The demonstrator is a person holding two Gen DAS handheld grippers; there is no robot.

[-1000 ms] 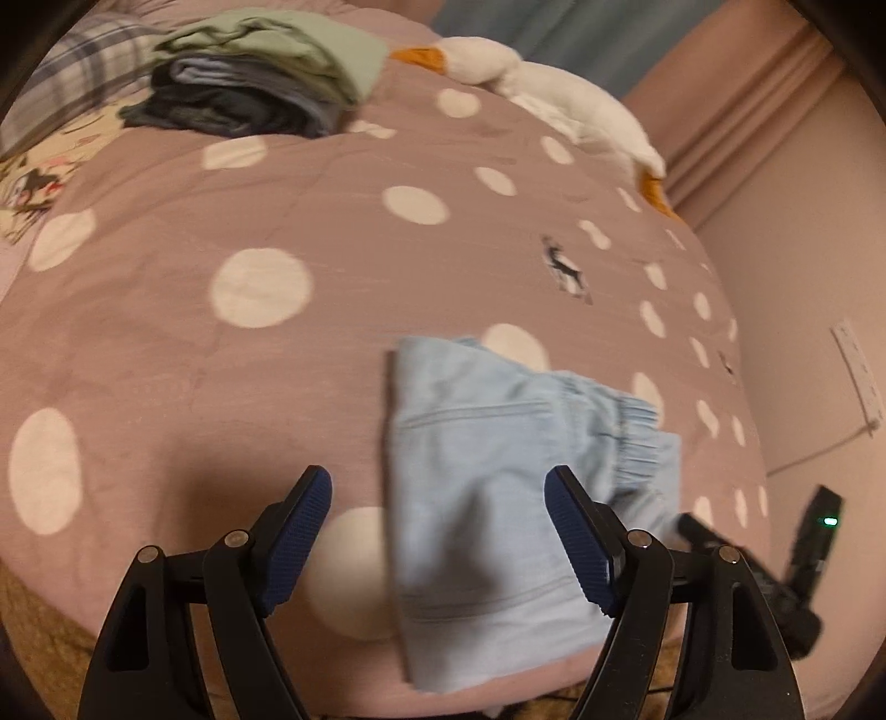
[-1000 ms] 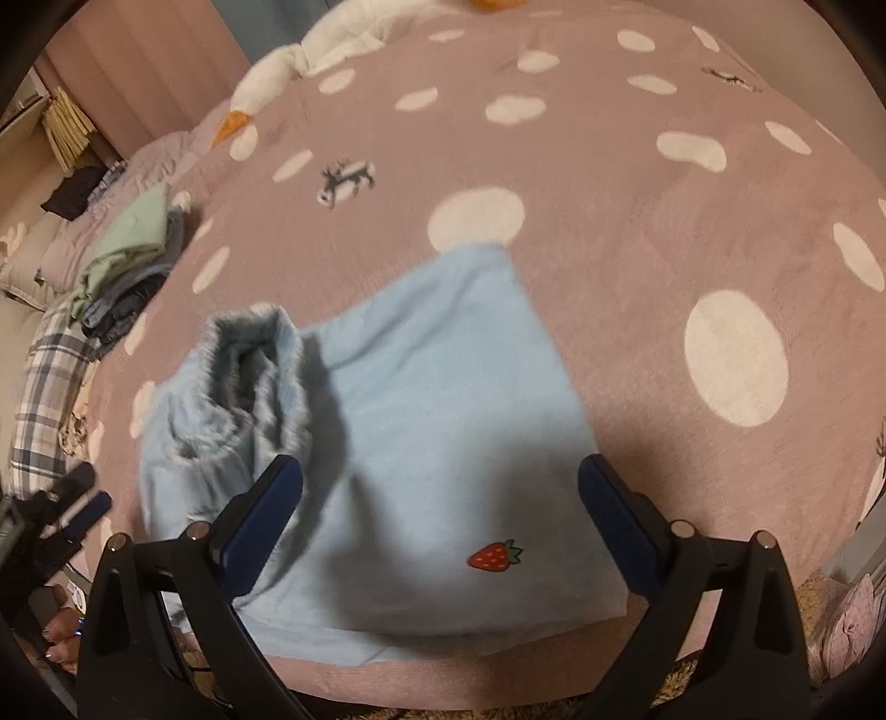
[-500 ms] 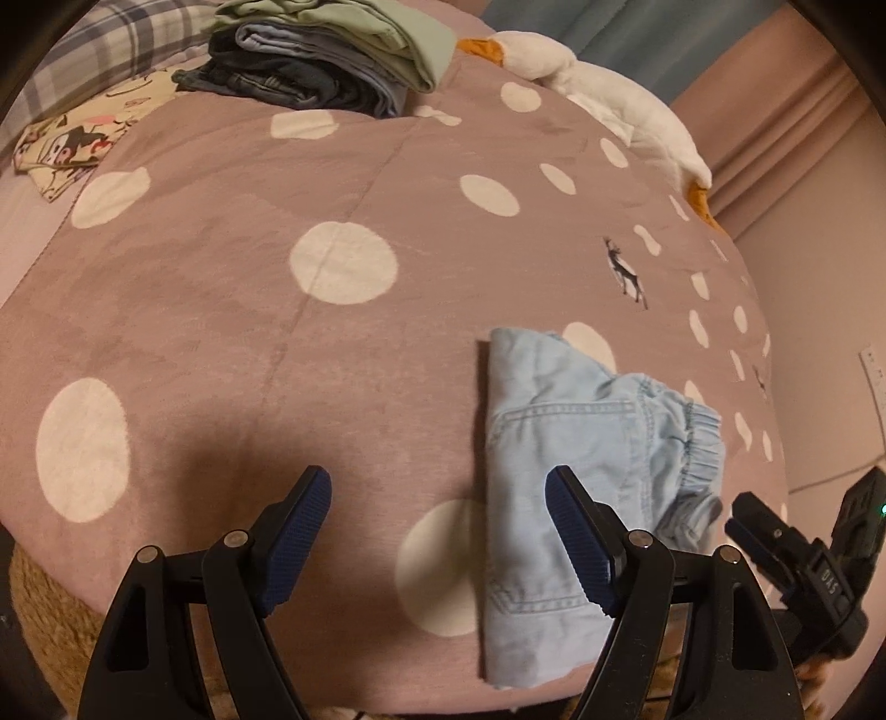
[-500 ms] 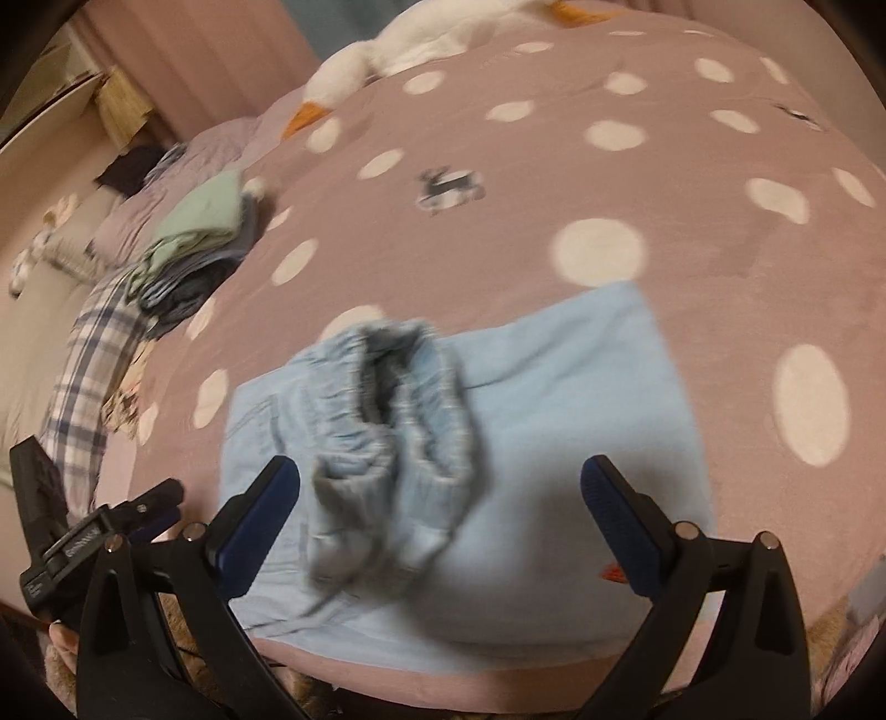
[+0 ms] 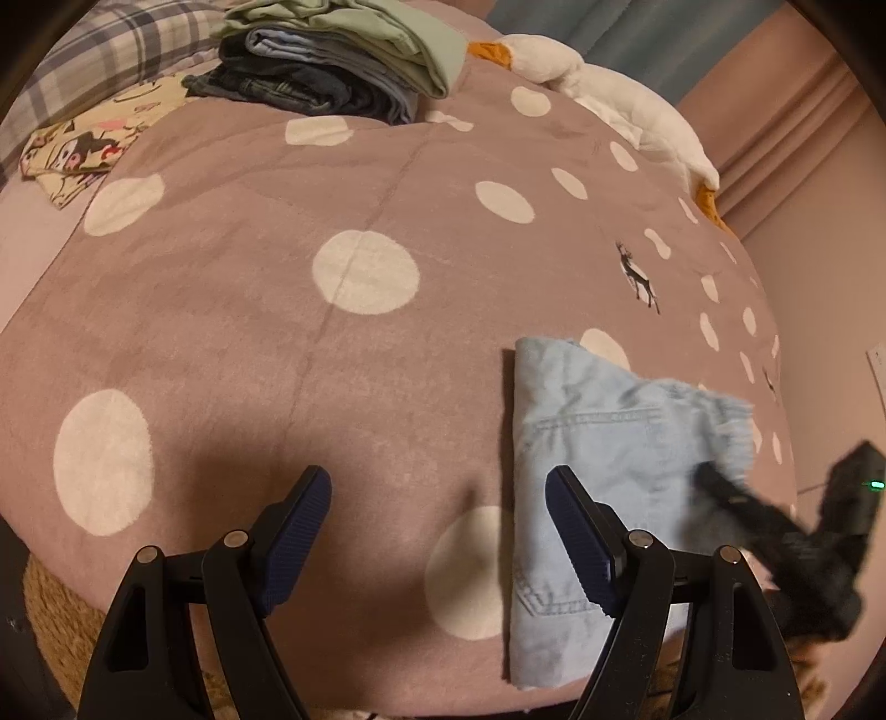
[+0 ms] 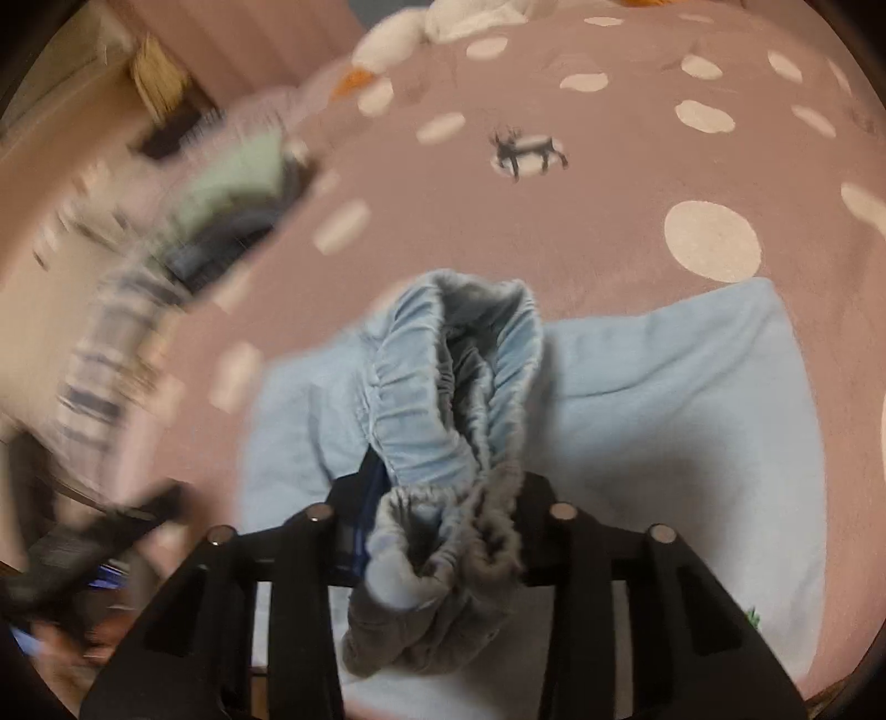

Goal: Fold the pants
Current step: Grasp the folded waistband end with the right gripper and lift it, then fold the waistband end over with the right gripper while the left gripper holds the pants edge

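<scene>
Light blue pants (image 5: 598, 454) lie folded on the mauve polka-dot blanket (image 5: 277, 343) near its front right edge. My left gripper (image 5: 437, 531) is open and empty, hovering left of the pants, its right finger over their lower edge. My right gripper (image 6: 437, 531) is shut on the pants' elastic waistband (image 6: 443, 387), which bunches up between the jaws; the rest of the pants (image 6: 692, 399) spreads beneath. The right gripper shows blurred at the right of the left wrist view (image 5: 786, 531).
A stack of folded clothes (image 5: 343, 61) sits at the far side of the bed, beside a plaid cloth (image 5: 99, 50) and a printed cloth (image 5: 88, 138). A white plush goose (image 5: 609, 99) lies along the back. A pink wall (image 5: 830, 249) is at right.
My right gripper has moved in and closed on the waistband, lifting it. My left gripper has drifted left, away from the pants, and stayed open.
</scene>
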